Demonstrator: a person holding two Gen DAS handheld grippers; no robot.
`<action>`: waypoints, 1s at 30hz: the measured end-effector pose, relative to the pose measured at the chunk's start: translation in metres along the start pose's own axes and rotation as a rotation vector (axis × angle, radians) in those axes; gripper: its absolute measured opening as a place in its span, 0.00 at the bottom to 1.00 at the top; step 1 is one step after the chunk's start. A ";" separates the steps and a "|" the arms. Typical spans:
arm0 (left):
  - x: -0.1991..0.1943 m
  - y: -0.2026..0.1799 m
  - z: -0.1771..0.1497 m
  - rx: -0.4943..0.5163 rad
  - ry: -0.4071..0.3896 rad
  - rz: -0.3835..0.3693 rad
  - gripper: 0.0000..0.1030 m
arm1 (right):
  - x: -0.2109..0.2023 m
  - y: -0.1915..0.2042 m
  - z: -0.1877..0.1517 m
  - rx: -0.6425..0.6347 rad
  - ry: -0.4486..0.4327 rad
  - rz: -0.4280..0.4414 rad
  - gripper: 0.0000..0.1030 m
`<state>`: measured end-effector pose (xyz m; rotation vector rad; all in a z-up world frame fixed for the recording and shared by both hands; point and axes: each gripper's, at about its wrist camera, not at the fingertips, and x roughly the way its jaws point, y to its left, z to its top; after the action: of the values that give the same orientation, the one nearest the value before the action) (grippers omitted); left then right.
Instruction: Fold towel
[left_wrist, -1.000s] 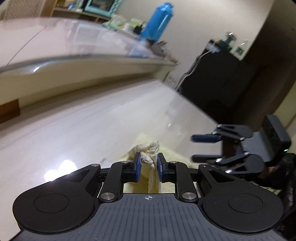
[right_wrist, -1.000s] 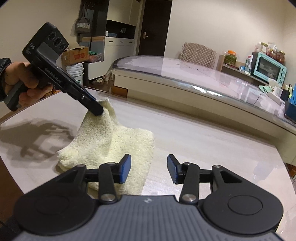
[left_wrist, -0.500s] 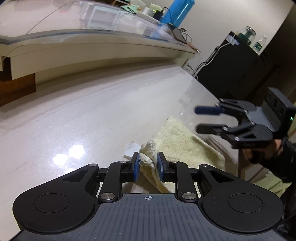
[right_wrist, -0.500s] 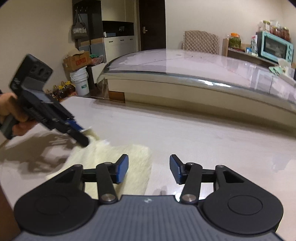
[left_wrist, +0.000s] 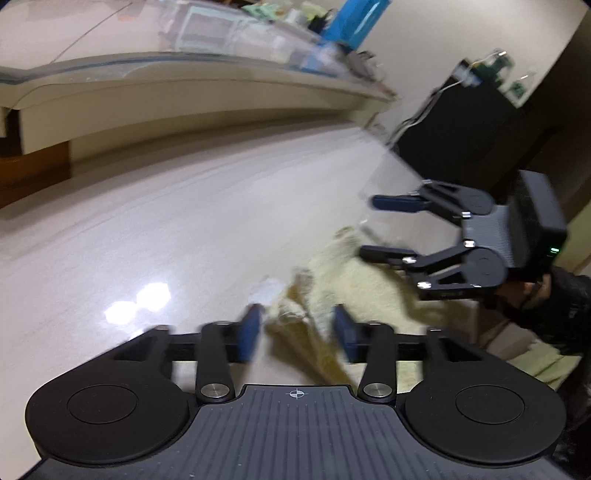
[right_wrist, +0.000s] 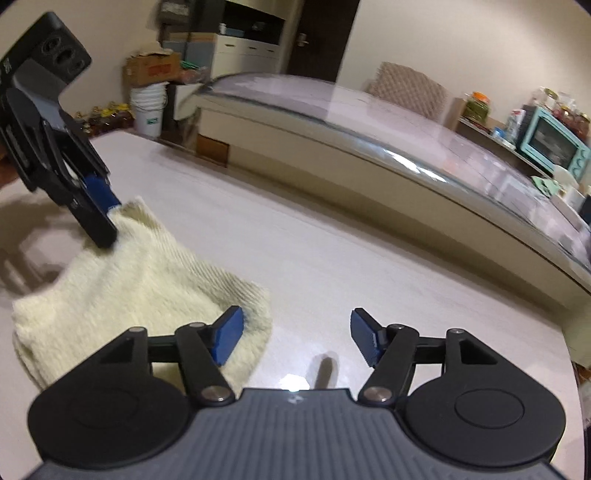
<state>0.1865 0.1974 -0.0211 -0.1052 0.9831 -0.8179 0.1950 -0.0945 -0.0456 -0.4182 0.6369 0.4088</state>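
Here the towel (left_wrist: 295, 317) corner sits between the opening left tool (left_wrist: 297, 332) pads.

A pale cream, ribbed terry towel (right_wrist: 122, 280) is seen on a glossy off-white tabletop (right_wrist: 332, 258); blue pads (right_wrist: 227, 334) are borne by black gripper fingers.

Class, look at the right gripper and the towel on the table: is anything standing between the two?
Nothing visible does. The right gripper hangs open just over the towel at its near corner, one pad above the cloth, the other above bare table.
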 end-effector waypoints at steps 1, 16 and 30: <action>-0.001 -0.001 0.000 -0.002 -0.009 0.008 0.56 | -0.001 0.001 -0.002 -0.008 -0.005 -0.006 0.68; 0.007 -0.023 0.009 0.109 0.006 0.211 0.59 | -0.003 0.002 -0.006 -0.011 -0.026 -0.032 0.75; 0.016 -0.014 0.016 0.152 -0.032 0.299 0.66 | -0.037 0.023 0.007 -0.024 -0.135 0.125 0.75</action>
<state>0.1955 0.1724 -0.0172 0.1566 0.8770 -0.6109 0.1602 -0.0806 -0.0220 -0.3709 0.5288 0.5594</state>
